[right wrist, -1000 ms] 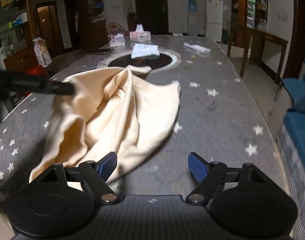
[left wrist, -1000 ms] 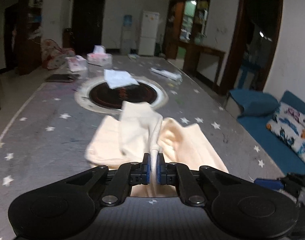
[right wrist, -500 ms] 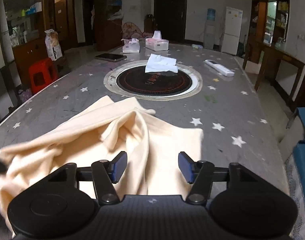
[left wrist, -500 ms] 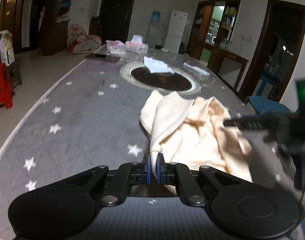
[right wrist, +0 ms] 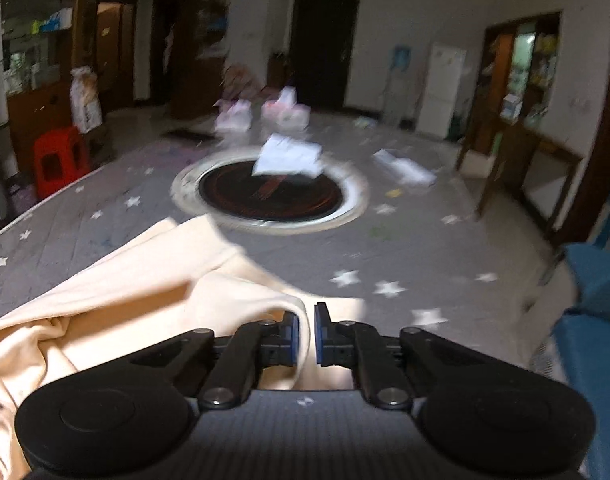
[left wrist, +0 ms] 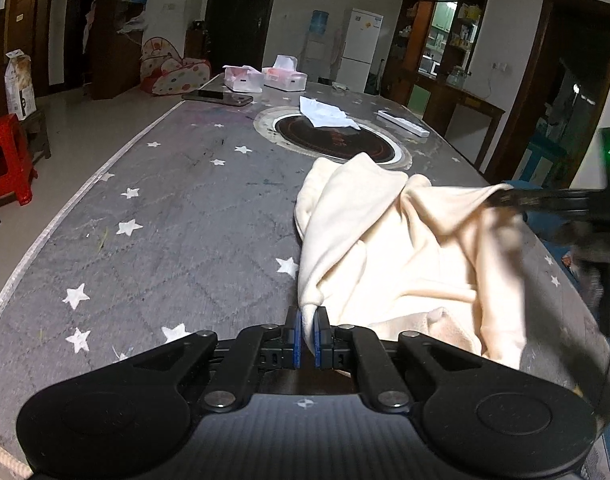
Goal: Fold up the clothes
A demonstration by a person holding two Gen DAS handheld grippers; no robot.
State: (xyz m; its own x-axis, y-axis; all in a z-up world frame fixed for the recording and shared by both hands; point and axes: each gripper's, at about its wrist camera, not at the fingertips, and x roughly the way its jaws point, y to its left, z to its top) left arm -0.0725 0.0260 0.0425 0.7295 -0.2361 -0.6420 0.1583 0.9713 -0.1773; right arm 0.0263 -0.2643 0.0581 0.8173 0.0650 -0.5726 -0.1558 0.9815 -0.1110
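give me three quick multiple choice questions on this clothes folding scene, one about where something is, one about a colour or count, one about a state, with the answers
1. Where does the white crumpled cloth lie?
A. on the far rim of the round black inset in the table
B. on the red plastic stool
C. under the cream garment

2. What colour is the garment being handled?
A. navy blue
B. cream
C. striped green

3. How does the left gripper stand?
A. wide open above the table
B. shut on a pinch of the garment
C. shut on nothing

Answers:
1. A: the white cloth overlaps the far edge of the round black inset in the grey star-patterned table.
2. B: the cream garment is pale yellowish throughout.
3. B: a fold of cream fabric runs between its closed blue pads in the left wrist view. The right gripper likewise has fabric between its nearly closed pads.
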